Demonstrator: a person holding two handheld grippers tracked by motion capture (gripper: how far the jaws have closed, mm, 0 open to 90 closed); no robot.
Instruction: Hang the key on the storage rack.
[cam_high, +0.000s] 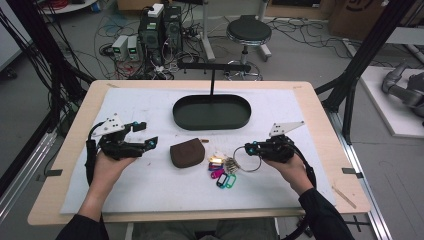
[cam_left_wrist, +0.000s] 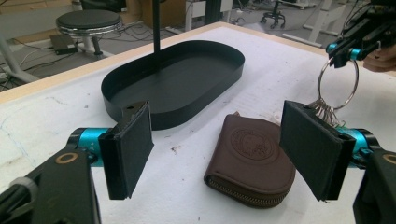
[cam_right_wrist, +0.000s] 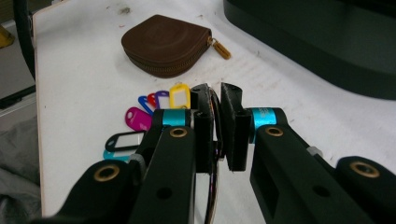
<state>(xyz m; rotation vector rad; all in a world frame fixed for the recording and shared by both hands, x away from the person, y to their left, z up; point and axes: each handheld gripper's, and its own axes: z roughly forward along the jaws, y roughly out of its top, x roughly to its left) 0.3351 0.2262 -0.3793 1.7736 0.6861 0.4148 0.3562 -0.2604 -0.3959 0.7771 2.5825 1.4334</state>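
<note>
- The right tool (cam_high: 253, 149) has its jaws pinched on the metal key ring (cam_high: 247, 159); the bunch of keys and coloured tags (cam_high: 221, 172) trails from the ring onto the tabletop (cam_high: 150, 190) beside it.
- Likely light but loose and slippery: thin stiff wire, swinging tags. The ring itself is the sound place to grip.
- The left tool (cam_left_wrist: 219, 154) stands wide open, holding nothing, with the brown zip pouch (cam_left_wrist: 250, 161) just ahead of its jaws.
- The black tray (cam_high: 212, 112) lies beyond both tools.

This is a robotics lab. Behind the tabletop (cam_high: 320, 115), at the top of the high view, computer towers (cam_high: 161, 27) and power supplies (cam_high: 125, 47) sit on a grey floor amid tangled cables (cam_high: 295, 30), beside a black stool (cam_high: 248, 31). A grey robot arm (cam_high: 405, 85) lies at the right edge.
</note>
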